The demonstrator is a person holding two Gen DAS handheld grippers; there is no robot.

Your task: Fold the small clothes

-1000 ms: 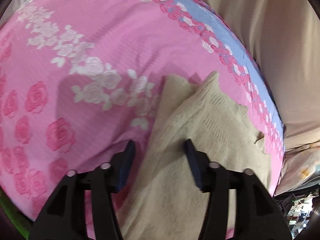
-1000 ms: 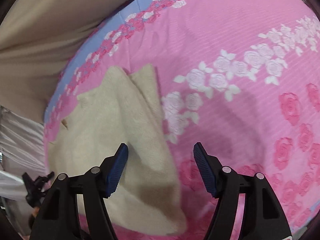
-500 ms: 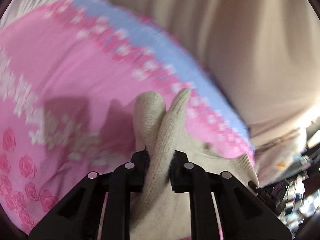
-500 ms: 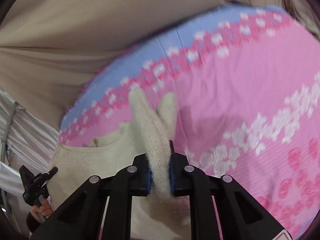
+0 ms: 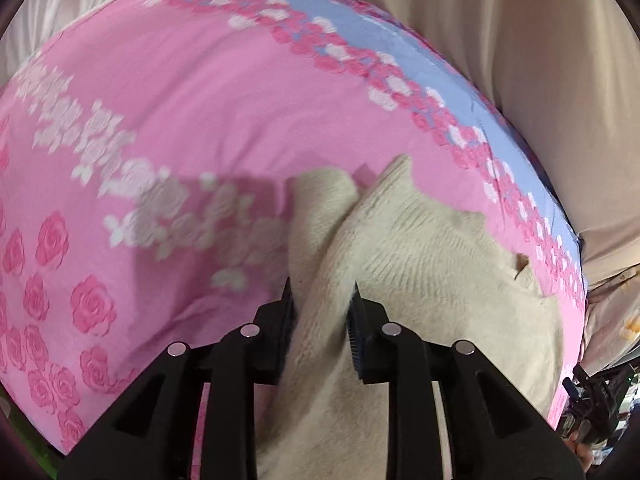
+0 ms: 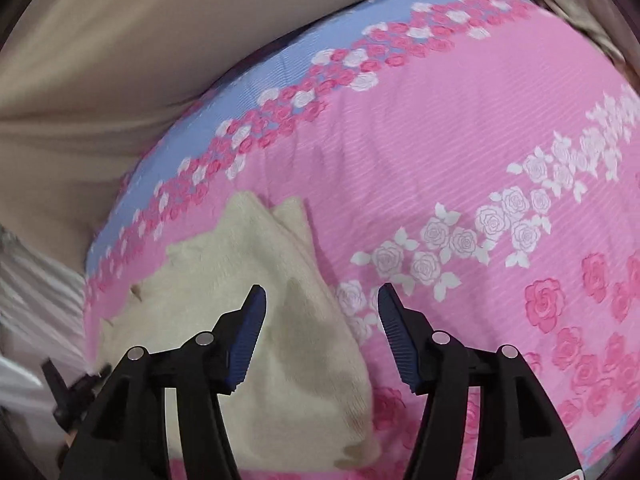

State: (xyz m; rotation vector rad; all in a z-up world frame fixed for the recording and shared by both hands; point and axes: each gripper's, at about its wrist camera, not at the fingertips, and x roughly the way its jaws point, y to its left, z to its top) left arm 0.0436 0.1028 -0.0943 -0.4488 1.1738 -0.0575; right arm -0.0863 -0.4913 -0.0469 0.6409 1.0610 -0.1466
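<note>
A cream knit garment lies on the pink rose-patterned bed cover, near its blue border. My left gripper has a raised fold of the garment filling the gap between its blue pads; its jaws are opening. In the right wrist view the same garment lies flat with a folded edge on its right side. My right gripper hovers above that edge with its jaws opening and nothing pinched between them; its left finger is over the cloth, its right finger over the bed cover.
Beige fabric hangs beyond the blue border, also seen as beige fabric at the upper left. Black camera gear sits off the bed's edge near the garment. The pink cover stretches wide on the other side of the garment.
Half a second ago both grippers were shut on a lifted fold of the garment. Now the right one has let go and opened wide, the cloth lies flat, and the left jaws have widened slightly.
</note>
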